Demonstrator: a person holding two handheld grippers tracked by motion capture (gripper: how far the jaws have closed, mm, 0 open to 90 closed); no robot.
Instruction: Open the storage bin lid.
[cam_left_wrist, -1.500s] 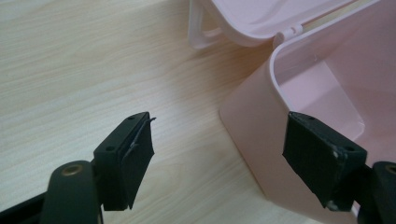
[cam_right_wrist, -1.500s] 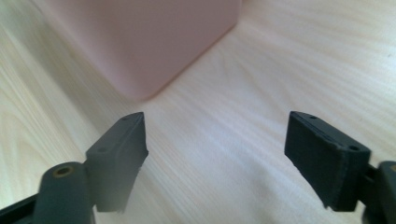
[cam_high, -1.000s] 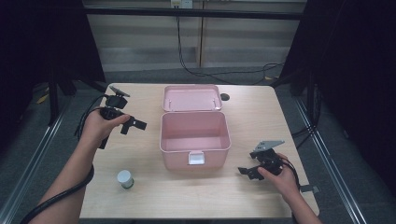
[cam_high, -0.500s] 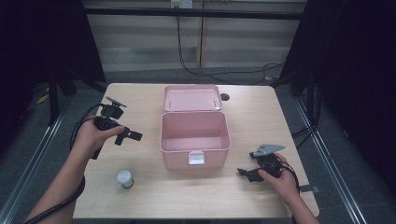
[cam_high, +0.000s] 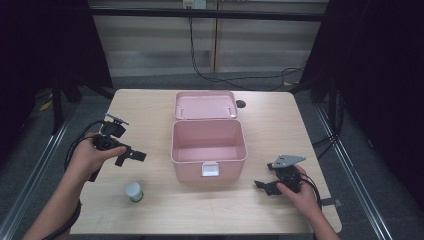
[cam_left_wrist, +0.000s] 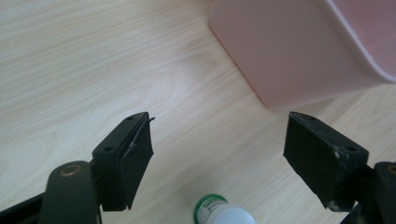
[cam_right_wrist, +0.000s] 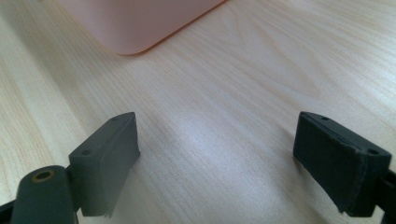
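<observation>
Holding my left gripper (cam_high: 131, 155) wide open and empty left of the pink box (cam_high: 209, 147), I saw the upright white bottle (cam_high: 133, 191) just below its jaws, far from my open, empty right gripper (cam_high: 263, 186).

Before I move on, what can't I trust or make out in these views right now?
- Small bottle: cut off by the bottom edge of the left gripper view; in the high view too small to read any label.
- Pink box: the front wall hides the near part of its floor in the high view.
- Box latch: too small to tell its state.
</observation>
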